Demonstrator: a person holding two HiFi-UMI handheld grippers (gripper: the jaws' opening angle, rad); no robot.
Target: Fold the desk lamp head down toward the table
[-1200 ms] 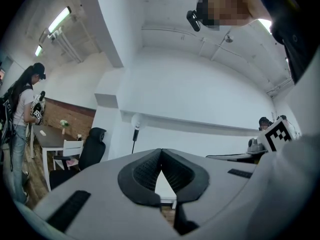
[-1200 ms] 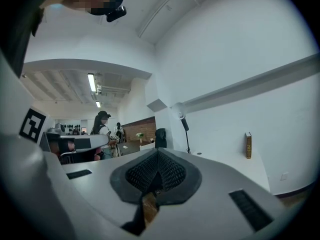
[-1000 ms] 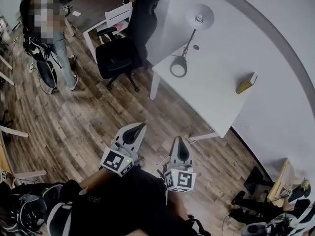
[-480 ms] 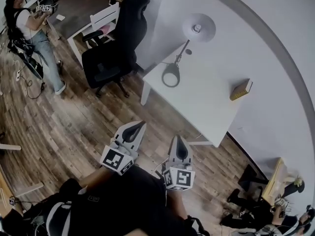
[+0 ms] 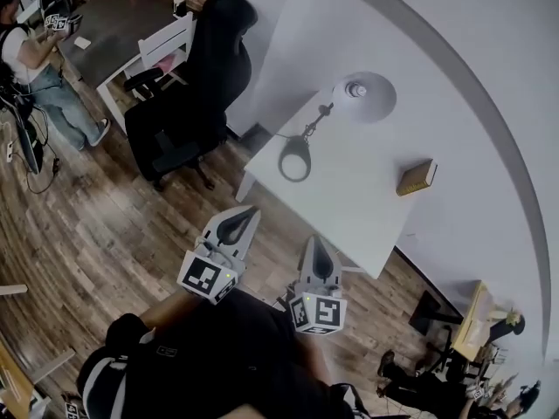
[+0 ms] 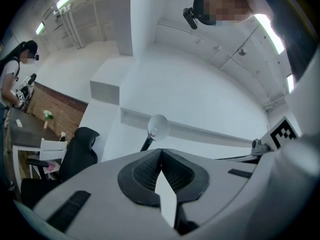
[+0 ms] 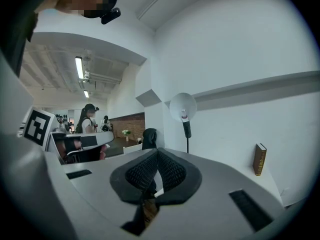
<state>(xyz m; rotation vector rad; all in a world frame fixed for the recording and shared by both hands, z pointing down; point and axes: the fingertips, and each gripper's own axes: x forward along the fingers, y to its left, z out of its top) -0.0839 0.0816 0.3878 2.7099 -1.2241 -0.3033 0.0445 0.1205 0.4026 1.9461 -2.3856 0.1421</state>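
Observation:
The desk lamp stands on the white table (image 5: 349, 190): a ring base (image 5: 295, 158), a thin dark arm and a round white head (image 5: 365, 94) raised high. Its head also shows in the left gripper view (image 6: 158, 125) and, atop the upright stem, in the right gripper view (image 7: 183, 107). My left gripper (image 5: 251, 212) and right gripper (image 5: 316, 241) hang over the wooden floor, just short of the table's near edge and well short of the lamp. Both are shut with nothing between the jaws (image 6: 160, 151) (image 7: 157, 151).
A tan book (image 5: 416, 177) stands on the table to the right of the lamp. A black office chair (image 5: 188, 94) is at the table's left end. Farther left are a white chair (image 5: 162, 46), a dark table (image 5: 122, 20) and a person (image 5: 35, 68). Bags and cables lie at lower right.
Both grippers have travelled toward the white table, which now lies nearer and more in front of them. The jaws stayed shut. The person at the left has dropped toward the picture's edge.

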